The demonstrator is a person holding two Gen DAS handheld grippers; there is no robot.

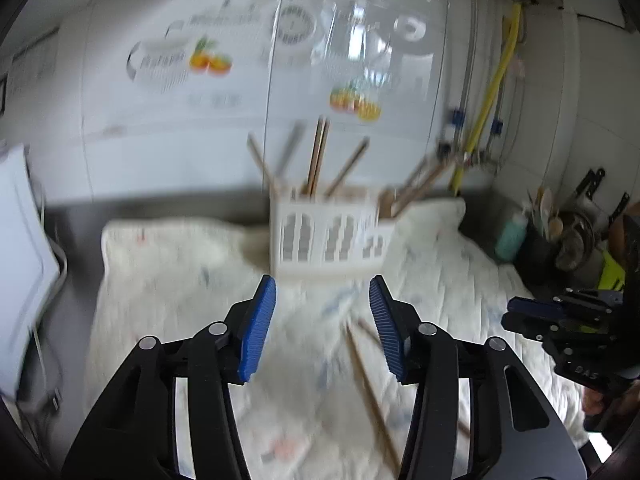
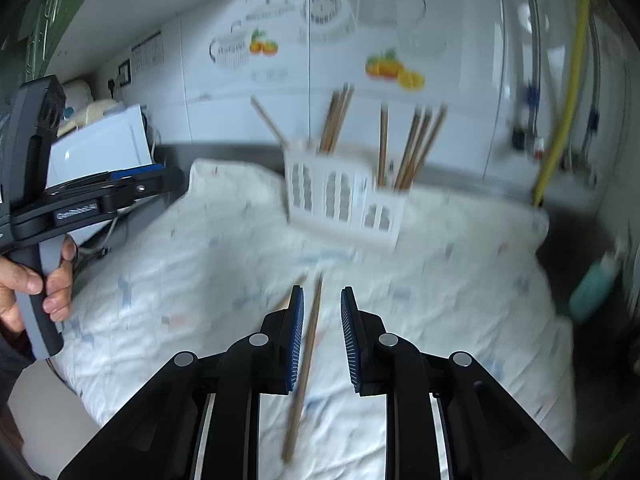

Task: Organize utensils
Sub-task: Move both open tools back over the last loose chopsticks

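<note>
A white slotted utensil holder (image 1: 328, 236) stands on a white cloth (image 1: 168, 272) near the back wall, with several wooden chopsticks (image 1: 318, 156) upright in it. It also shows in the right wrist view (image 2: 340, 196). Loose wooden chopsticks (image 1: 372, 392) lie on the cloth in front of it. My left gripper (image 1: 322, 324) is open and empty, above the cloth, left of those chopsticks. My right gripper (image 2: 322, 336) is open, and a loose chopstick (image 2: 306, 360) lies on the cloth between its fingers. A second chopstick (image 2: 294, 290) peeks out beside the left finger.
A teal bottle (image 1: 510, 236) and a dark pot of kitchen tools (image 1: 560, 236) stand at the right. A yellow hose (image 1: 492, 92) runs down the tiled wall. A white box (image 2: 100, 148) sits at the left. The other gripper and the hand holding it (image 2: 48, 208) are at the left.
</note>
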